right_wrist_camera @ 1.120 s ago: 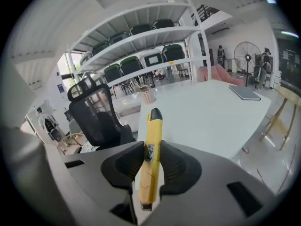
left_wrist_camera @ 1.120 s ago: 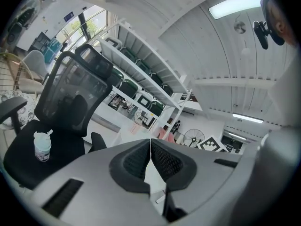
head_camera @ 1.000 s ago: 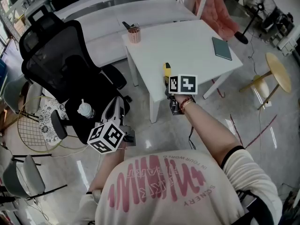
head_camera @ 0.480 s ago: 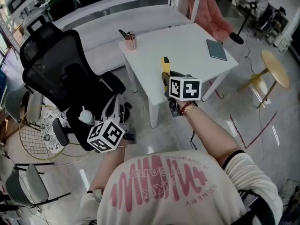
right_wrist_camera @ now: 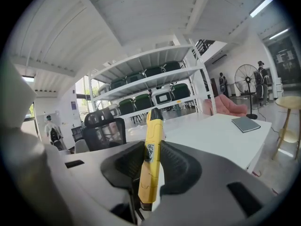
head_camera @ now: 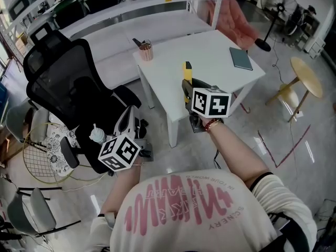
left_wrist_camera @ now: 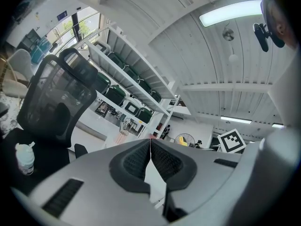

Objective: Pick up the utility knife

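2 jaws of right gripper point(right_wrist_camera: 152, 146) clamped on yellow utility knife point(right_wrist_camera: 150, 166), black tip upward, at near edge of white table point(head_camera: 210, 49), clear of its top. Left gripper point(left_wrist_camera: 150, 143) pressed together, empty, left of table, beside black office chair point(head_camera: 60, 80). On table: dark notebook point(head_camera: 240, 58) far right, pen cup point(head_camera: 146, 51) far left.
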The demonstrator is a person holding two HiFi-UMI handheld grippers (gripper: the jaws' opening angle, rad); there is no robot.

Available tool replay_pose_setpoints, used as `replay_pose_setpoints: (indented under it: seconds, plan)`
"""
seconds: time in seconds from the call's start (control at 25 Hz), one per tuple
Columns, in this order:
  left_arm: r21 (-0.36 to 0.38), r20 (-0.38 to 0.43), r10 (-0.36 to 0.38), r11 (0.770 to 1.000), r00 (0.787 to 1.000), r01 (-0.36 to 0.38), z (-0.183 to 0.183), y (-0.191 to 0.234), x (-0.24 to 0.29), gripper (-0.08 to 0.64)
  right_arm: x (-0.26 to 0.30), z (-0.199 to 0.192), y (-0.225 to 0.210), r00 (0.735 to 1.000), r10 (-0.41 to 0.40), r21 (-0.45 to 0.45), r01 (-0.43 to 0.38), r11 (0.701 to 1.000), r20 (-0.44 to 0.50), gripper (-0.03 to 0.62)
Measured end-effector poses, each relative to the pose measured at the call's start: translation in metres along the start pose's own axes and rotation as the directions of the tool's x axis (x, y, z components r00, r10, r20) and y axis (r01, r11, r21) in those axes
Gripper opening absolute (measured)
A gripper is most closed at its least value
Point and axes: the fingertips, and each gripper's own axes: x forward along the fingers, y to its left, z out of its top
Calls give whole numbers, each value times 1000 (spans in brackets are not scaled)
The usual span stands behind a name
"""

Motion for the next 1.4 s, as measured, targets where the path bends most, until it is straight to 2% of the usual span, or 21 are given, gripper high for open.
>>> replay_pose_setpoints:
  seconds: [0.44,0.84,1.4]
  plan:
    - [28,8,-49,998,999,49,3,-20,2,25,-35,18,3,993,4,24,-6,1000,115,120]
    - [58,2,-88,994,996,88,-3,-54,-1,25,-88,30,-4,974,-3,66,-12,998,227,121]
    - [92,19,-92,992,996,90,-21,-109,-17,25,-146,21,-18,960,33,39,-46,998,280,124]
